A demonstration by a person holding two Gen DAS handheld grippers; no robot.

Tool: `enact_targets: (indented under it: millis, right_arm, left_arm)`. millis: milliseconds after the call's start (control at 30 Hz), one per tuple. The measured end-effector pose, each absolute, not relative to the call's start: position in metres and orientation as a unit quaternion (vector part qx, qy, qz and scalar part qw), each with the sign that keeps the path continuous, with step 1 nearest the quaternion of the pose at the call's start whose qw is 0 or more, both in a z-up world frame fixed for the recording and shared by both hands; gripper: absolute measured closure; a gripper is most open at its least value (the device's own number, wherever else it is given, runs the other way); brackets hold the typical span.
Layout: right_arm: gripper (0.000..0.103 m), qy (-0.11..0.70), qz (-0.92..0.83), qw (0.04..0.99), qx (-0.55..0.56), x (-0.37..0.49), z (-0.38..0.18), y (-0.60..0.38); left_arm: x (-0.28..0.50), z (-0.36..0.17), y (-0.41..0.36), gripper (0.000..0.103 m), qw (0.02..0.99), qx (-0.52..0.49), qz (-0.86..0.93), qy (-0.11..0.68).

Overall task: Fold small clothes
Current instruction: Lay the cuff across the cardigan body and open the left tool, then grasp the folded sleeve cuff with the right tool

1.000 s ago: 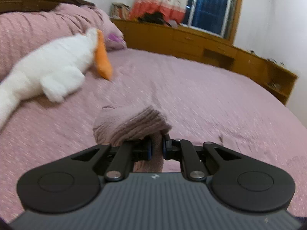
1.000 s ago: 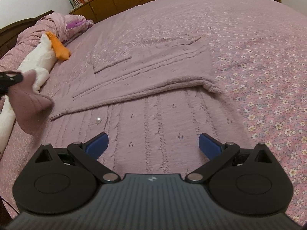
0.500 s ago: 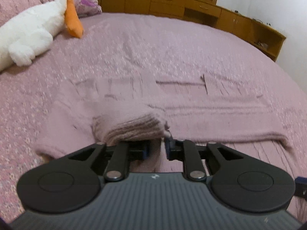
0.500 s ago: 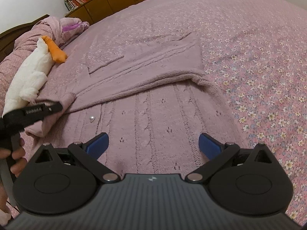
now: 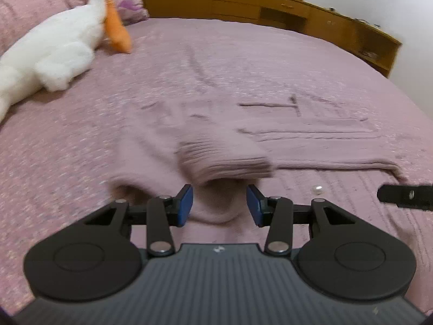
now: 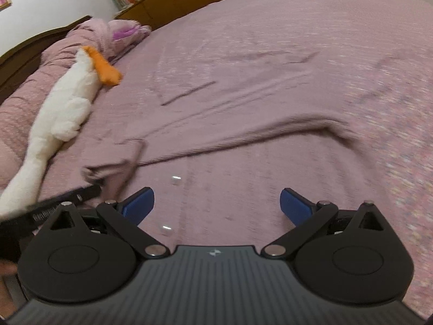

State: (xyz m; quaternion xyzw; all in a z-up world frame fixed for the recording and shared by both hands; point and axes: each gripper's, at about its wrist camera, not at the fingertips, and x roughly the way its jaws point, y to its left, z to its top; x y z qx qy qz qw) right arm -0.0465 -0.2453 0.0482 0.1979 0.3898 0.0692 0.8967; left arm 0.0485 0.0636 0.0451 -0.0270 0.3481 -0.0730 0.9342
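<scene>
A mauve knitted cardigan lies partly folded on the pink bed. Its ribbed sleeve cuff lies on the garment just ahead of my left gripper, which is open, the blue pads standing apart on either side of the cloth. In the right wrist view the cardigan spreads across the bed with pearl buttons showing. My right gripper is wide open and empty above the cardigan front. The left gripper's finger shows at the left beside the sleeve.
A white plush goose with an orange beak lies at the left near the pink pillows. Wooden cabinets line the far side of the bed. The right gripper's finger enters at the right edge.
My left gripper carried the sleeve cuff down onto the cardigan and has opened, letting it go. The right gripper stayed open and moved slightly closer to the cardigan.
</scene>
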Motion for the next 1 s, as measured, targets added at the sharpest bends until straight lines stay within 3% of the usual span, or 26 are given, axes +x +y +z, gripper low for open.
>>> enact_targets:
  millis: [500, 867, 967, 1000]
  right_arm:
    - [0.001, 0.421, 0.164, 0.858, 0.244, 0.021, 0.06, -0.162]
    - [0.012, 0.496, 0.164, 0.807, 0.275, 0.083, 0.051, -0.136]
    - [0.019, 0.51, 0.166, 0.796, 0.282, 0.09, 0.044, -0.13]
    - [0.032, 0.514, 0.167, 0.792, 0.285, 0.092, 0.042, -0.128]
  left_arm:
    - [0.045, 0.039, 0.104, 0.058, 0.934, -0.018, -0.004, 0.356]
    - [0.052, 0.033, 0.114, 0.058, 0.929, -0.025, 0.015, 0.369]
    - [0.055, 0.03, 0.115, 0.058, 0.927, -0.024, 0.016, 0.373]
    - [0.056, 0.029, 0.115, 0.058, 0.927, -0.022, 0.018, 0.374]
